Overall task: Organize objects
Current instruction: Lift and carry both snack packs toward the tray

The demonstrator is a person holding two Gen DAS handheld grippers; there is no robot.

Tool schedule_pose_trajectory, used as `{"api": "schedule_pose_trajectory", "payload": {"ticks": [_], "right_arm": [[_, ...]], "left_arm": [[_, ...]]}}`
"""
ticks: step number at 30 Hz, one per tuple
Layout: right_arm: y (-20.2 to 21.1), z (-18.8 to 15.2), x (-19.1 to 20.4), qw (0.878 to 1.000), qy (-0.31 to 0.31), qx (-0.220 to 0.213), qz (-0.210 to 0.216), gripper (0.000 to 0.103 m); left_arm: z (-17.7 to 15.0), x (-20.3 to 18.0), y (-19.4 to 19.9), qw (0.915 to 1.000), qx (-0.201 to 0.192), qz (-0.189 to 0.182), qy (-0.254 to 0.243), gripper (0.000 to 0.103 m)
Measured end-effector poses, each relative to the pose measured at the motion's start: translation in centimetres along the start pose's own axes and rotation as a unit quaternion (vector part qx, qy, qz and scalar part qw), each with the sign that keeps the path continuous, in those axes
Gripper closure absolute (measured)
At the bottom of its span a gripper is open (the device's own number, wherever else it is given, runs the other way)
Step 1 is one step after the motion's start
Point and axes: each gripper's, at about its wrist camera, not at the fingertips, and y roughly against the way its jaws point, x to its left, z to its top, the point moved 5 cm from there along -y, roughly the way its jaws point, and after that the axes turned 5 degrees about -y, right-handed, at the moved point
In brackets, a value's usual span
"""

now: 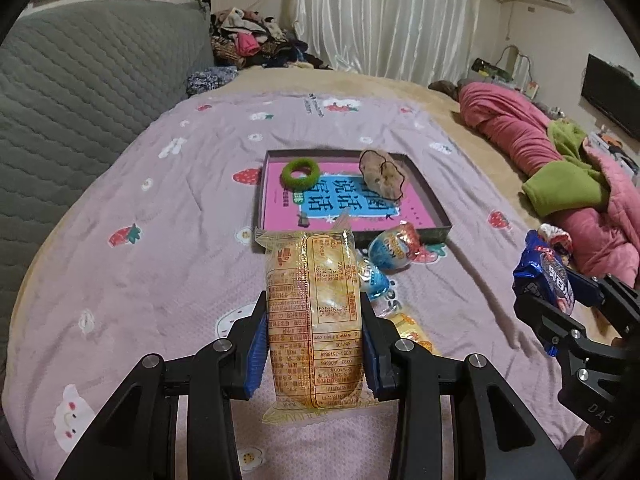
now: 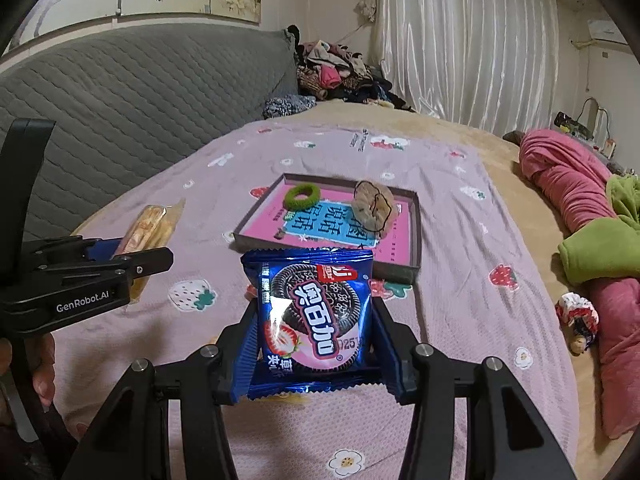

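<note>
Yellow cake packet [image 1: 314, 320] sits clamped in my left gripper [image 1: 314, 344], its long axis running straight ahead toward the shallow box [image 1: 428, 200] on the bed [image 1: 140, 280]. My right gripper [image 2: 316, 344] clenches a blue cookie packet [image 2: 314, 316] by its sides, upright, print facing me, above the bedspread.

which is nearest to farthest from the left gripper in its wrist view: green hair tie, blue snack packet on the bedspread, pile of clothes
From the left gripper:
1. blue snack packet, just ahead, slightly right on the bedspread
2. green hair tie, inside the tray's far left
3. pile of clothes, far back by the curtain
</note>
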Motion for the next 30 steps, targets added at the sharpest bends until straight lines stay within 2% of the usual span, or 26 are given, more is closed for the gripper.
{"api": "schedule_pose_trajectory", "payload": {"ticks": [13,30], "right_arm": [[3.4,3.7,0.4,0.999,0.006,-0.042,-0.005,0.051],[3.7,8.5,-0.1,0.998,0.002,-0.070,-0.006,0.051]], "left_arm": [[3.1,0.1,3.9,0.9993,-0.035,0.010,-0.009,0.063],[7.9,0.4,4.6,0.9982,-0.059,0.008,-0.003,0.063]]}}
